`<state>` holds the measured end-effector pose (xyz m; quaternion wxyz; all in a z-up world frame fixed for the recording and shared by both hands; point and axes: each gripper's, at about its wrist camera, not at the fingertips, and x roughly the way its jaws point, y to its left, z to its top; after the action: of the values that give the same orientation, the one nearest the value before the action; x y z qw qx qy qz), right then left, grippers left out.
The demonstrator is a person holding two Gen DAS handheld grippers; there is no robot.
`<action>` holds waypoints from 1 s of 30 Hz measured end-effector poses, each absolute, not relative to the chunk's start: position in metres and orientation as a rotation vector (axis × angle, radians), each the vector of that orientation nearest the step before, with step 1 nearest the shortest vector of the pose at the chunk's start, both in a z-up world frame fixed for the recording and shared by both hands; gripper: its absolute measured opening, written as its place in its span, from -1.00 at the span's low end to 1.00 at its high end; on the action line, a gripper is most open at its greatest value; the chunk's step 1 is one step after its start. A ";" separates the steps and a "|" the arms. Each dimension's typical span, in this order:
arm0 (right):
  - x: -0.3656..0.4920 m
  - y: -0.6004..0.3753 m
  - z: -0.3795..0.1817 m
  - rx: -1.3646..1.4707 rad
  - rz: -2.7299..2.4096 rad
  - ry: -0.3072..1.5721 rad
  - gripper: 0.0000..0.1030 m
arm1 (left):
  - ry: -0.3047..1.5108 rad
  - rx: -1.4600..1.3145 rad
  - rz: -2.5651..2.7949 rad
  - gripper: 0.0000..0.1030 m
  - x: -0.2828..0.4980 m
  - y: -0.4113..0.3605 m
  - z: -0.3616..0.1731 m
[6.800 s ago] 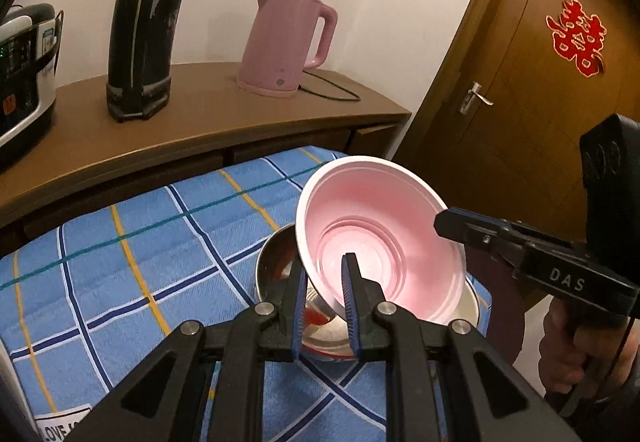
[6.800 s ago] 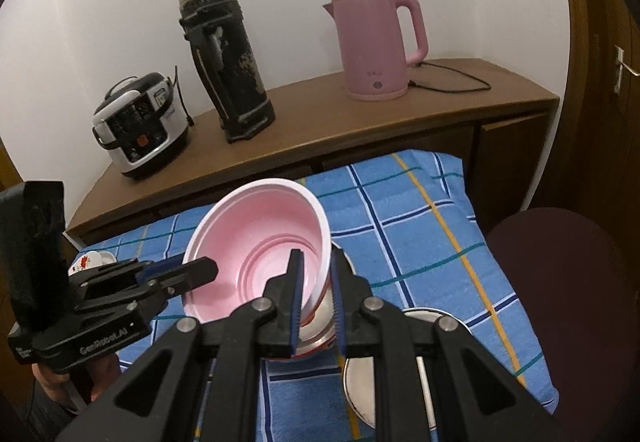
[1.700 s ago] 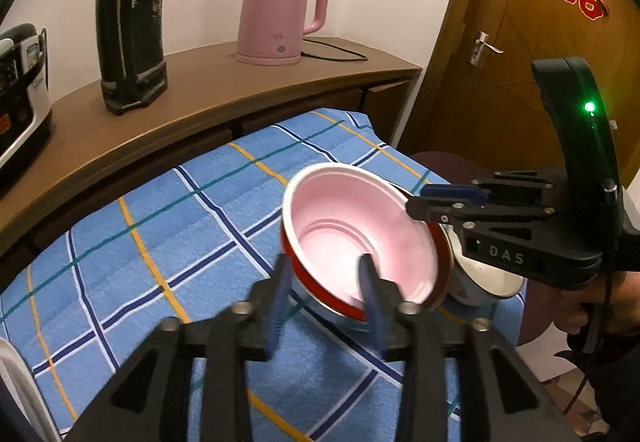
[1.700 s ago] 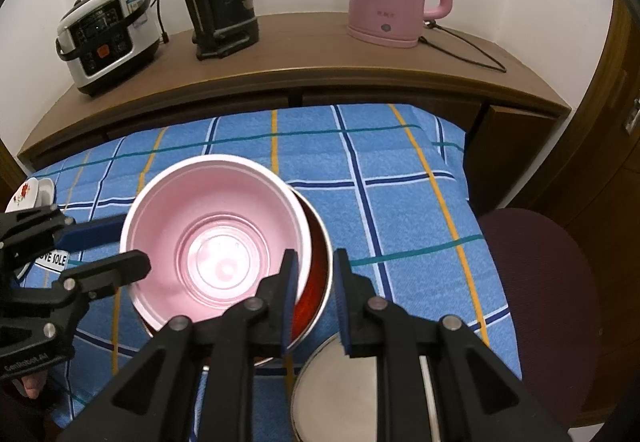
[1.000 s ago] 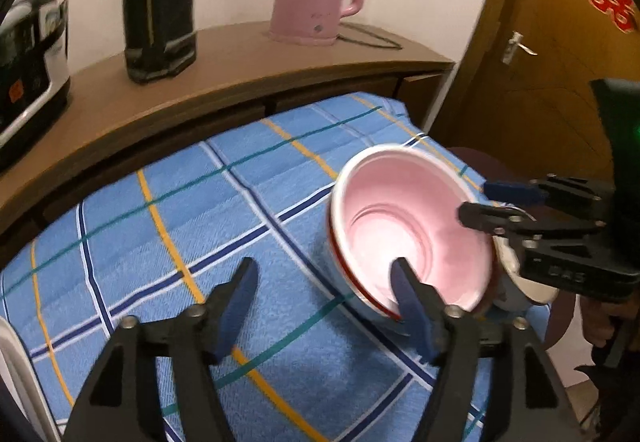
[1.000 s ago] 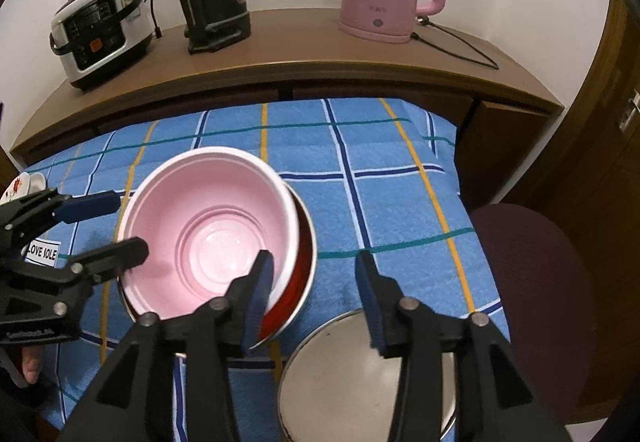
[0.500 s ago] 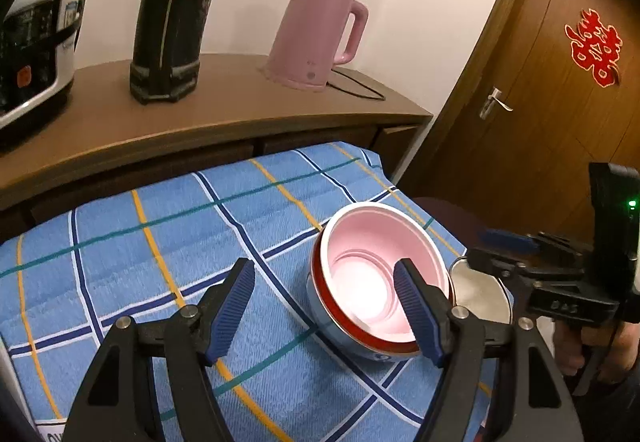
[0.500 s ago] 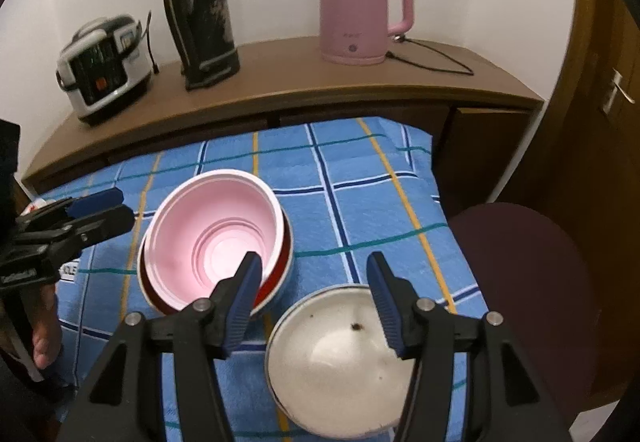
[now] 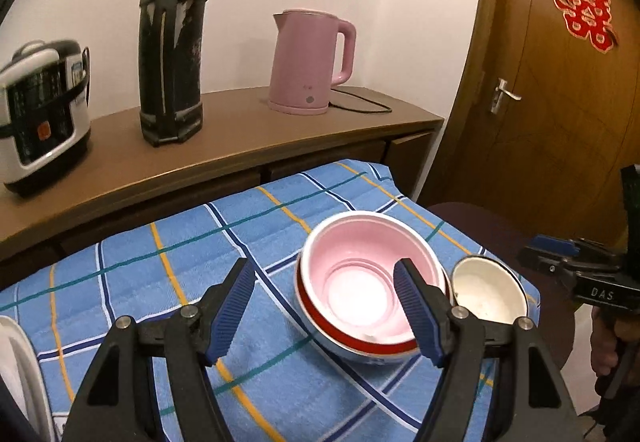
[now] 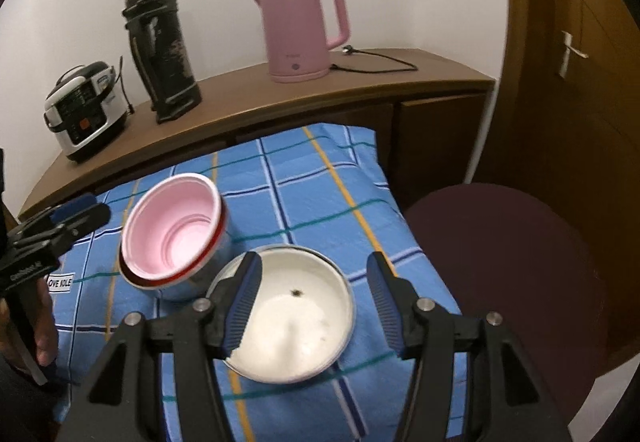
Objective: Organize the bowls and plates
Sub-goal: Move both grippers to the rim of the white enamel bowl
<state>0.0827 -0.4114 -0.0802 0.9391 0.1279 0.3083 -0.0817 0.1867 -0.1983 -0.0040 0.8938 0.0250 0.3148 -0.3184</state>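
A pink bowl [image 9: 362, 274] sits nested inside a red-rimmed metal bowl [image 9: 360, 348] on the blue checked cloth [image 9: 168, 274]; the stack also shows in the right wrist view [image 10: 172, 226]. A white enamel bowl [image 10: 296, 312] stands just right of the stack, also seen in the left wrist view [image 9: 488, 290]. My left gripper [image 9: 326, 312] is open and empty, hovering above and in front of the stack. My right gripper [image 10: 314, 304] is open and empty, above the white bowl.
A wooden sideboard [image 9: 240, 129] behind the table carries a rice cooker [image 9: 40, 113], a tall dark flask [image 9: 172, 41] and a pink kettle [image 9: 308, 61]. A dark red stool [image 10: 504, 242] stands right of the table. A white dish edge [image 9: 16, 374] lies at the far left.
The pink bowl was lowered into the red-rimmed bowl and both grippers let go of it. Both grippers opened wide and pulled back and up.
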 end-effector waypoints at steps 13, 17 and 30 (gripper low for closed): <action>0.065 -0.430 -0.095 0.327 -0.138 0.615 -0.08 | 0.657 0.096 -0.729 0.06 0.126 -0.231 0.003; 0.068 -0.429 -0.102 0.344 -0.109 0.626 -0.25 | 0.698 0.145 -0.813 -0.22 0.106 -0.252 -0.009; 0.070 -0.436 -0.118 0.378 -0.086 0.640 -0.41 | 0.769 0.194 -0.864 -0.43 0.097 -0.289 -0.042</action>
<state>0.0699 -0.4364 -0.1182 0.9308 0.1848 0.3126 -0.0419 0.0967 -0.2889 -0.0417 0.8328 0.0913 0.3630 -0.4078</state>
